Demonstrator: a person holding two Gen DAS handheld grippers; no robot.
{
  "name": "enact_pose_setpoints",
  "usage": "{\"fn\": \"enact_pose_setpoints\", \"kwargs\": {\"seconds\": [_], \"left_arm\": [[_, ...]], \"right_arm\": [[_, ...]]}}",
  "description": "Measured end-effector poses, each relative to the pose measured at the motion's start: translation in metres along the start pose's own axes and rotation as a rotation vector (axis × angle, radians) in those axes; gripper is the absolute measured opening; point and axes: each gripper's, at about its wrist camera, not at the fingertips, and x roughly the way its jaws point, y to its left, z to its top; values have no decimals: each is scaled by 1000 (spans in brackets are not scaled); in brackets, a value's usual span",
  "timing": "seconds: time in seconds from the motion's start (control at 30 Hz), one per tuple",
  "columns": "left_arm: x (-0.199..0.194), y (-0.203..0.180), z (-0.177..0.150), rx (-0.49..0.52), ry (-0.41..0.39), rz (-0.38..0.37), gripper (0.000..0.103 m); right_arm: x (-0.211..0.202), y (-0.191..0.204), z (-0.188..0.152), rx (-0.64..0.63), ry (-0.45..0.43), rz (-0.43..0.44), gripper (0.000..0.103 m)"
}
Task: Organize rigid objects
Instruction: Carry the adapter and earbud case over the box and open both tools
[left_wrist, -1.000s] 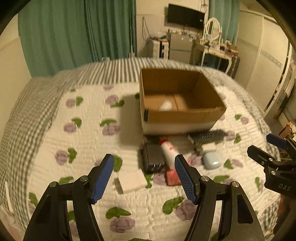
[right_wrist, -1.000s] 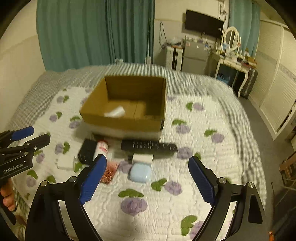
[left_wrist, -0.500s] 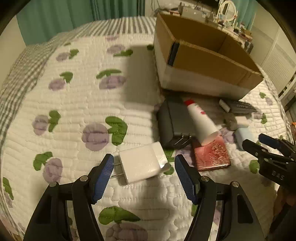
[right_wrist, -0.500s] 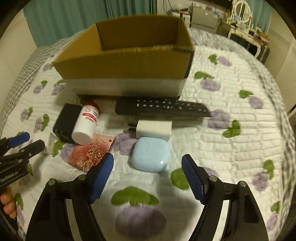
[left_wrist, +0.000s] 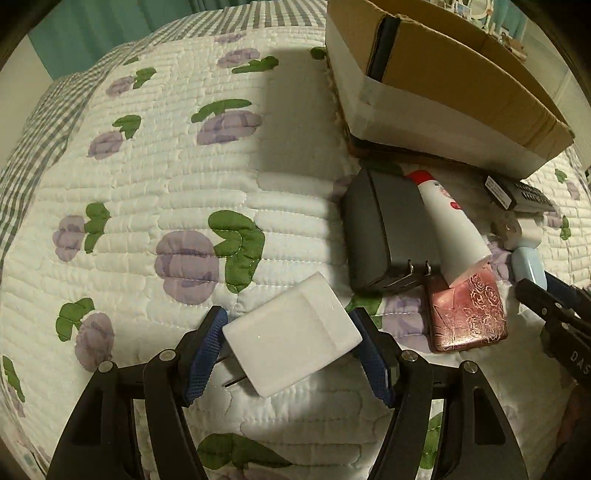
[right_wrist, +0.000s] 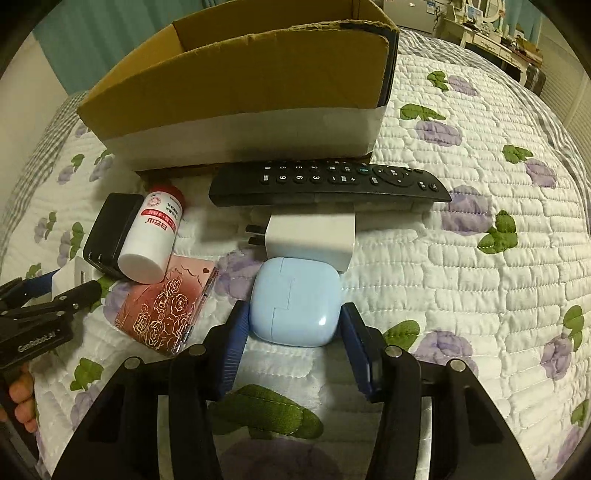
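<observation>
My left gripper (left_wrist: 291, 347) is open, its blue pads either side of a white plug adapter (left_wrist: 291, 339) lying on the quilt. My right gripper (right_wrist: 295, 332) is open around a light blue earbud case (right_wrist: 295, 301). Behind the case lie a white charger (right_wrist: 314, 236) and a black remote (right_wrist: 328, 182). To the left lie a white pill bottle with a red cap (right_wrist: 153, 234), a black adapter (left_wrist: 388, 230) and a pink rose-patterned case (left_wrist: 467, 314). The cardboard box (right_wrist: 236, 81) stands behind them.
All of it rests on a white quilted bed cover with purple flowers (left_wrist: 184, 206). Teal curtains hang behind the bed. A dressing table (right_wrist: 498, 40) stands at the far right of the room.
Both grippers have moved forward and down onto the bed. The left now straddles the white plug adapter and the right now straddles the blue case, with both gaps narrower.
</observation>
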Motion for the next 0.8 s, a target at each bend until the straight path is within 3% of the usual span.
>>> {"fn": "enact_pose_setpoints", "kwargs": {"seconds": [0.47, 0.8], "left_arm": [[-48, 2, -20, 22, -72, -85, 66], [-133, -10, -10, 35, -244, -127, 66]], "right_arm": [[-57, 3, -11, -1, -80, 2, 50], [-134, 21, -8, -43, -215, -9, 50]]}}
